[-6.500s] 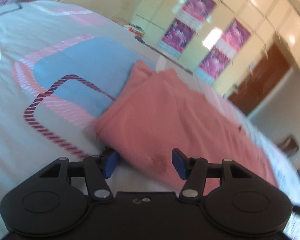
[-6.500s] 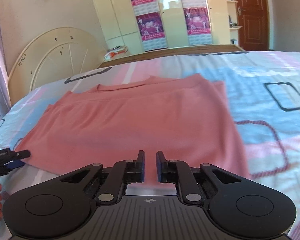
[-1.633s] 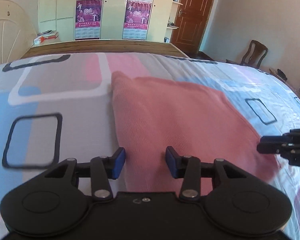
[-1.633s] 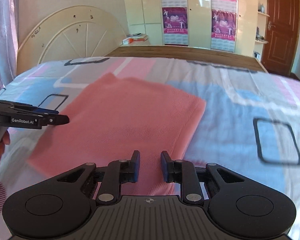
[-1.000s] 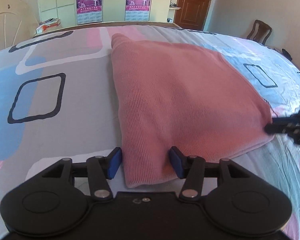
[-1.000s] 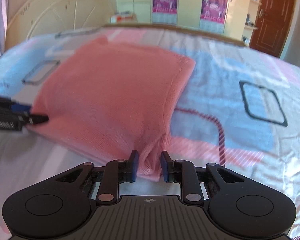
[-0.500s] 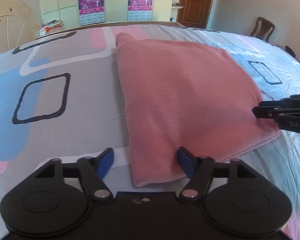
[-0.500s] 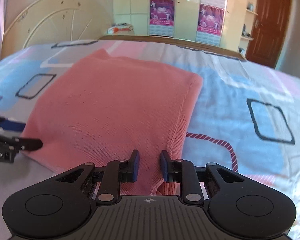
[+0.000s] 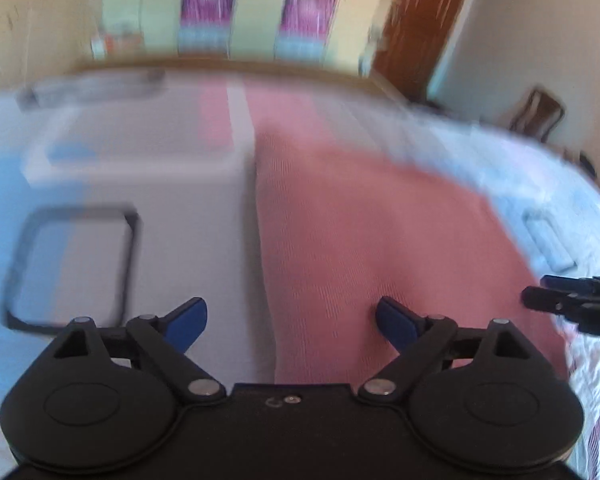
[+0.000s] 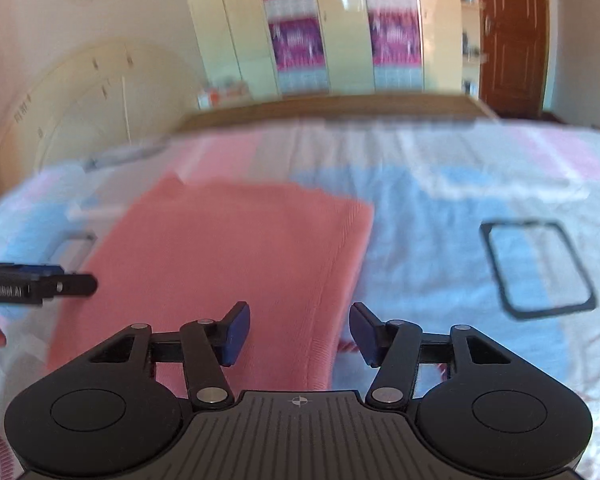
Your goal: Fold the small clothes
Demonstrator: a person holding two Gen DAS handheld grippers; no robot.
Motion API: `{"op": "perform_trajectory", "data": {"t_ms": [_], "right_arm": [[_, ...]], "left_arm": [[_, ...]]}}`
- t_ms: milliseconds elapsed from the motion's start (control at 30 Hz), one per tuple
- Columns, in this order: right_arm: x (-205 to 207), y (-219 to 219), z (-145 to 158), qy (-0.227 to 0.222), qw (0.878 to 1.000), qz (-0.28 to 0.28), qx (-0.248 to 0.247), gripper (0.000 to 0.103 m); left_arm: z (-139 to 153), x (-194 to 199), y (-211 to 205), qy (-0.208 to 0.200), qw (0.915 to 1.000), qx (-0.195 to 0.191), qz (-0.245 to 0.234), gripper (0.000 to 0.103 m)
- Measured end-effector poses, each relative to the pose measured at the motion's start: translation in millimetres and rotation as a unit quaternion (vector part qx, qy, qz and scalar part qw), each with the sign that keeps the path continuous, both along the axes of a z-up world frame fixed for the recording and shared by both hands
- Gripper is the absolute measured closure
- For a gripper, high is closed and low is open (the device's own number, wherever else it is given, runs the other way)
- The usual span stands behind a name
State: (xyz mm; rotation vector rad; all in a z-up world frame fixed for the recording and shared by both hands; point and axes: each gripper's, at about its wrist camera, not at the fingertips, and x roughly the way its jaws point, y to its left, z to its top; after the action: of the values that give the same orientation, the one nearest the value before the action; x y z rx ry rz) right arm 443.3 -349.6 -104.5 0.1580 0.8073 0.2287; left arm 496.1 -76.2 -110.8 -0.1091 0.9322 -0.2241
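A salmon-pink knit garment [image 9: 372, 232] lies folded flat on the bed; it also shows in the right wrist view [image 10: 228, 256]. My left gripper [image 9: 290, 318] is open wide and empty, its jaws astride the garment's near left edge, above it. My right gripper [image 10: 298, 330] is open and empty over the garment's near right edge. The right gripper's tips show at the right of the left wrist view [image 9: 572, 308]. The left gripper shows at the left of the right wrist view [image 10: 40, 282]. Both views are motion-blurred.
The bed sheet [image 10: 460, 240] is patterned in blue, pink and white with dark square outlines. A headboard [image 10: 80, 96], wardrobe doors with posters [image 10: 300, 40] and a brown door [image 10: 512, 36] stand beyond the bed. A chair [image 9: 540, 114] stands at the far right.
Both grippers have opened and let go of the garment's near edge, which now lies flat. Both have lifted and drawn back a little.
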Motion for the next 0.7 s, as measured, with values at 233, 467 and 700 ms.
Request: {"op": "perform_trajectory", "data": {"t_ms": [233, 467, 700], "right_arm": [[-5, -37, -3, 0.004, 0.998, 0.002, 0.056, 0.047], [20, -83, -31, 0.078, 0.974, 0.031, 0.212, 0.047], [36, -92, -37, 0.092, 0.957, 0.052, 0.27, 0.047]], "left_arm": [[15, -2, 6, -0.003, 0.9999, -0.01, -0.013, 0.02], [6, 6, 8, 0.025, 0.9984, -0.044, -0.024, 0.02], [-6, 16, 17, 0.049, 0.996, -0.073, -0.013, 0.018]]}}
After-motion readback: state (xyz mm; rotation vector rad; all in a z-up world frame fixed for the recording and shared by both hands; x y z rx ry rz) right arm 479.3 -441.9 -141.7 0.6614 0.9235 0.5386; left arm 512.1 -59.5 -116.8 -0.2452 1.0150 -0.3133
